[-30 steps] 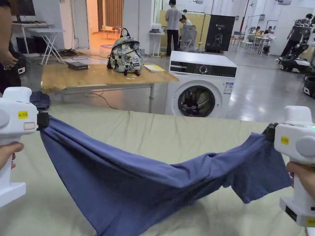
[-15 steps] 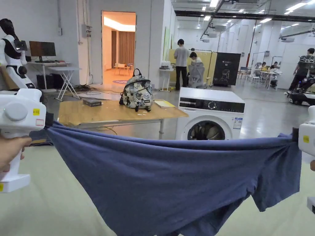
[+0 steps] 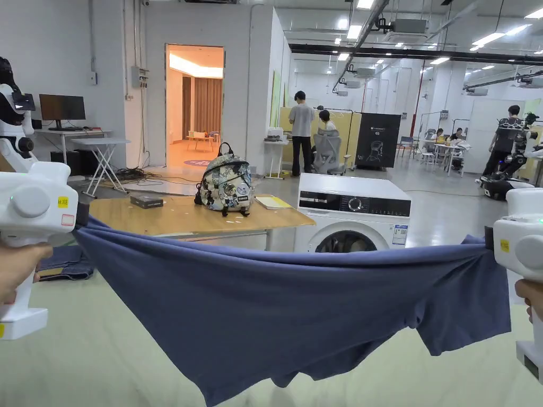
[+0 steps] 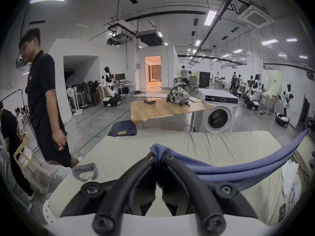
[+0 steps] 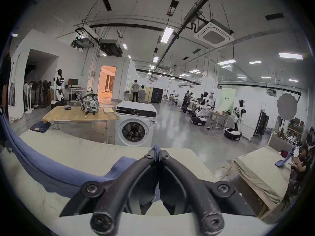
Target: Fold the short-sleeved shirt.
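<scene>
**Blue shirt stretched in the air between two clamped grippers**

Over a wide bed [image 3: 95,360] covered with a pale green sheet, a blue short-sleeved shirt [image 3: 276,312] is held up and spread sideways, clear of the sheet along its top edge, with its lower part sagging toward the cover. Beyond the bed, a white washing machine [image 3: 352,212] is seen with its round door facing the camera, and just beside it a wooden table [image 3: 175,214] is set. On that table a patterned backpack [image 3: 225,183] is stood upright, with a small dark box [image 3: 146,201] well to its left. Folded denim [image 4: 123,128] is laid at the far corner of the bed in the left gripper view, where a person in dark clothes is seen standing beside the bed.

The left gripper [image 3: 79,212] is closed on a bunched corner of the shirt; in its own view the jaws are pressed together with blue cloth pinched between the tips. The right gripper [image 3: 488,238] is likewise clamped on the opposite corner, a fold of the fabric being caught between its closed jaws. A short sleeve is left hanging below the right grip.
</scene>
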The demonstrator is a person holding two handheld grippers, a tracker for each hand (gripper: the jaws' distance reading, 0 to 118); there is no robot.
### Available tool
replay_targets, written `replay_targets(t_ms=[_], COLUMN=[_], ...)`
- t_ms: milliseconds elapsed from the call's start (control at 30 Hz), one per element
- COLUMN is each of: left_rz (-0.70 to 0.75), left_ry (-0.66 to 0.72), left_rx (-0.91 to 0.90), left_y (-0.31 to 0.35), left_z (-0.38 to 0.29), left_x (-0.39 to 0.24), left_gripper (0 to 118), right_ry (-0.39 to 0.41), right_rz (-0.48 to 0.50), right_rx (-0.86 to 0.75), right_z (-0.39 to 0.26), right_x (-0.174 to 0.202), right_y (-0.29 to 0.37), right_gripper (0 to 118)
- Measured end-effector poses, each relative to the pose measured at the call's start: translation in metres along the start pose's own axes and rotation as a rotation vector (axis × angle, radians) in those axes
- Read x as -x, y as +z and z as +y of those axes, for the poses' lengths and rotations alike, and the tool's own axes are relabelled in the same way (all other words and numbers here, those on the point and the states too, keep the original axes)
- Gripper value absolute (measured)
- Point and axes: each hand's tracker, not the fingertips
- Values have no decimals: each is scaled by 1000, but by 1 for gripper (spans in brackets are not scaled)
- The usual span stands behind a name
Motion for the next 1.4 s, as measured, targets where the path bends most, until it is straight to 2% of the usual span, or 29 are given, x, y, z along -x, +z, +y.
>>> replay_targets(t_ms=[267,433,567,967,1133,1367,1400], left_rz=[-26,-22,-28,-29,-25,-8,4], left_ry=[-11,9,23,42,36,7,-4], left_rx=[64,116,138,264,343,438,433], left_y=[1,12,33,104,124,113,112], left_z=[-90,-153,-201,-339,-373,-404,-404], left_x=[8,18,25,46,35,32,31], left_gripper=[0,0,0,0,0,0,4], right_ry=[-5,-2,-31,74,102,90,93], right_rz=[49,62,63,74,62,58,57], right_rx=[70,107,135,289,368,444,439], right_z=[-78,-132,-173,-295,-328,-362,-363], right_x=[3,2,-3,-1,1,2,5], right_y=[17,50,81,155,169,169,171], right_gripper=[1,1,1,1,1,1,1])
